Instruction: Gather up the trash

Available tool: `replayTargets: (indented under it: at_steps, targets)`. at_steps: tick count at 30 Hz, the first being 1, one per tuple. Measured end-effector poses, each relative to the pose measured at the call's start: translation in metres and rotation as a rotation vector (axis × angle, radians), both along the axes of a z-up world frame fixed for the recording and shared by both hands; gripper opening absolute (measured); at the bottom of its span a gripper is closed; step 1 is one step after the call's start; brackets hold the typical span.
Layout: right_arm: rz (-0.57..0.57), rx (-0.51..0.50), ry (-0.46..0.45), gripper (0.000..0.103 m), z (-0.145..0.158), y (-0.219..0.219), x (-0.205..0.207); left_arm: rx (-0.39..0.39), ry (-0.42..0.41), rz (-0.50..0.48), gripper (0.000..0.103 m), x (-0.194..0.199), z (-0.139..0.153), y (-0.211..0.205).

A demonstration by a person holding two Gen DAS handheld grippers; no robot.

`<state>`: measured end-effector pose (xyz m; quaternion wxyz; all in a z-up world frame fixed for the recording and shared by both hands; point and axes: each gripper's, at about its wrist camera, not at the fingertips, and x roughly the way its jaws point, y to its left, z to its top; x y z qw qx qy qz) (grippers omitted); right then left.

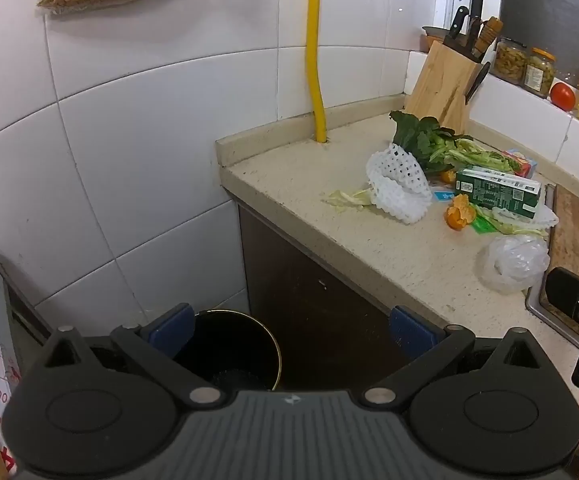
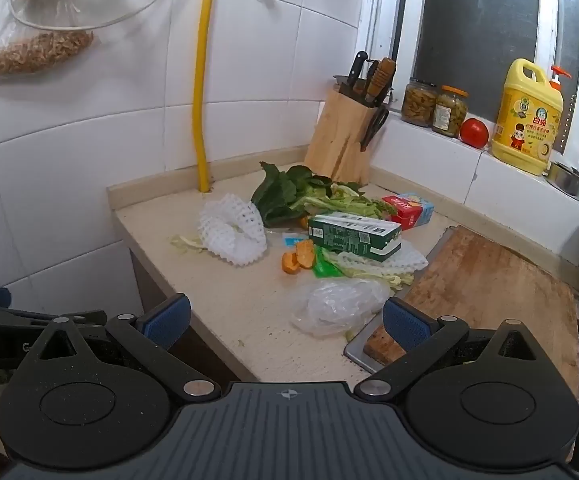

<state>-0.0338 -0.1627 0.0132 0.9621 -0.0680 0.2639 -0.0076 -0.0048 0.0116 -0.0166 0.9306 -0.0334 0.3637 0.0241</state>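
The trash lies in a loose heap on the counter (image 2: 249, 312), ahead of the right gripper (image 2: 285, 320) and off to the right of the left gripper (image 1: 291, 330). Nearest the right gripper's fingers is a crumpled clear plastic bag (image 2: 337, 306), thin and shapeless, just beyond its right finger. Past it come white foam fruit netting (image 2: 231, 230), soft and springy by the look of it, pieces of orange peel (image 2: 299, 260), a green carton (image 2: 355, 236) lying on its side over a second strip of netting, pale vegetable trimmings (image 2: 373, 276), a bunch of dark leafy greens (image 2: 285, 194) and a small red box (image 2: 407, 208) at the far end.

Both grippers are spread wide with nothing between their fingers. The left one hangs over the black bin (image 1: 235, 350) standing on the floor against the cabinet (image 1: 313, 308); the bin sits right under its fingers.

By my reading the collecting is at its start or between items: the heap is untouched-looking and neither tool carries anything. The likely next move is for the right gripper to go forward and down onto the plastic bag, pinch a fold of it firmly because the film could slip, then carry it left to the bin.

A wooden cutting board (image 2: 489, 280) lies right of the heap, and a knife block (image 2: 343, 140) stands behind it.
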Motion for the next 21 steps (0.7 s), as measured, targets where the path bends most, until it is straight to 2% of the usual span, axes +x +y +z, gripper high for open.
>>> replayTargets:
  at_steps: [12, 21]
  targets:
    - [-0.014, -0.016, 0.0, 0.103, -0.0042, -0.0004, 0.0044, 0.001, 0.004, -0.009, 0.1, 0.0022, 0.0002, -0.0017]
    - [-0.033, 0.026, -0.011, 0.103, -0.008, -0.0041, 0.0058, 0.0, 0.0, -0.025, 0.1, 0.0012, 0.0025, -0.0041]
